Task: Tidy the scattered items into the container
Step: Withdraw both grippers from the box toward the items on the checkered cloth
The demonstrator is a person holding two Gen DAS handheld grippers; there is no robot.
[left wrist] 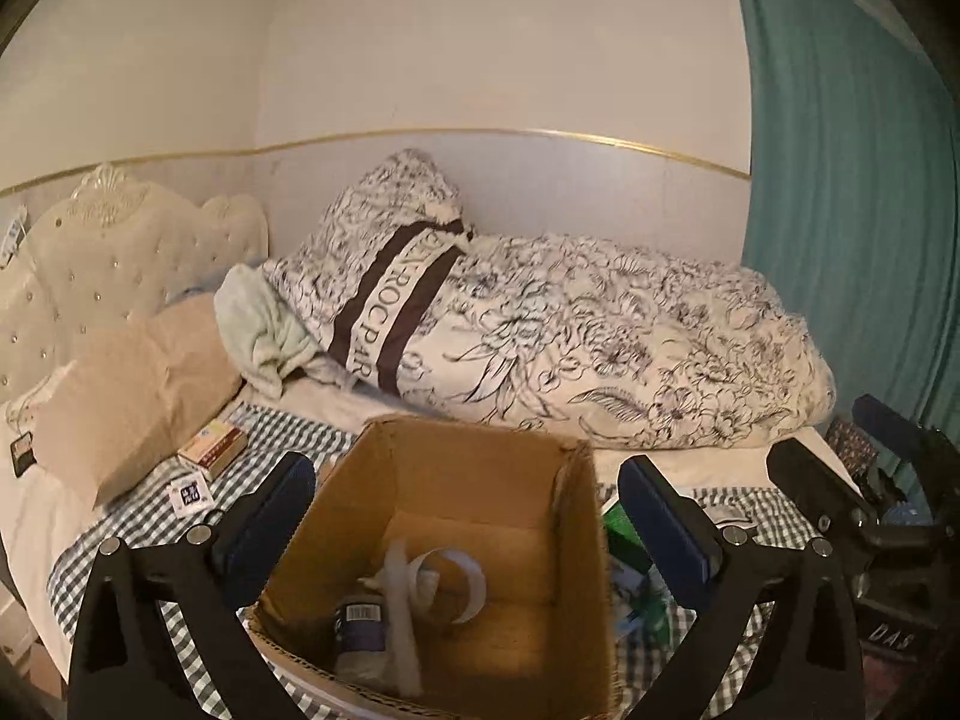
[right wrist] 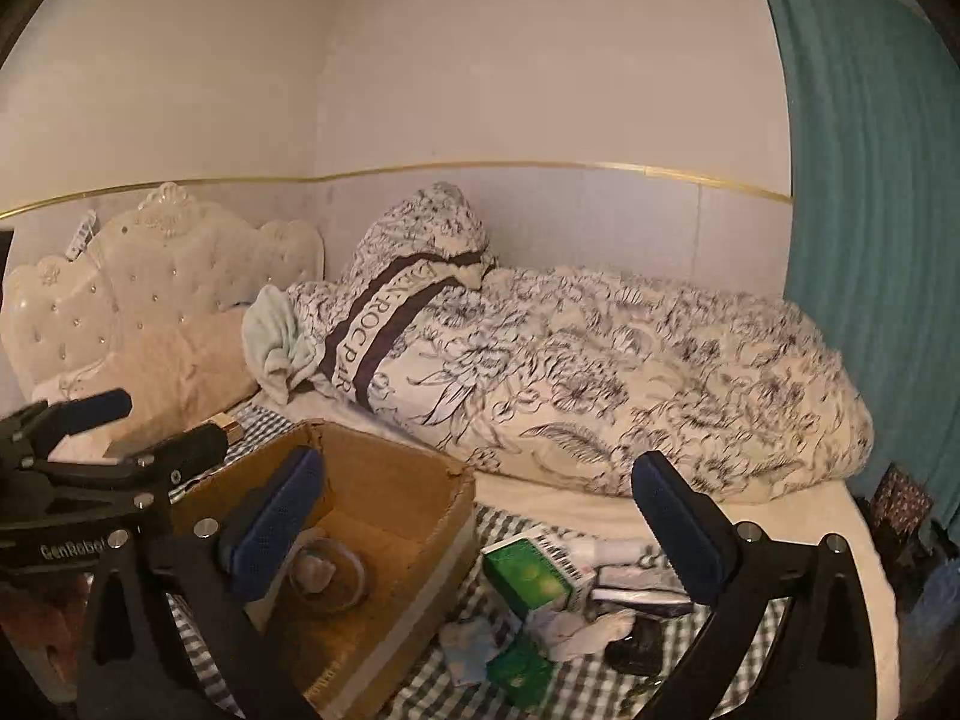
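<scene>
— Both grippers, spread or pinching?
— Left gripper (left wrist: 465, 516) and right gripper (right wrist: 489, 522) gape wide, holding nothing.
— The cardboard box (left wrist: 474, 468)?
— On the checked sheet (left wrist: 138, 516) (green packet (right wrist: 528, 576) just beside it).

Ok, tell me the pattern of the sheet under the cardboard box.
Dark blue-green and white gingham check on the sheet, seen best in the right wrist view beside the cardboard box.
</scene>
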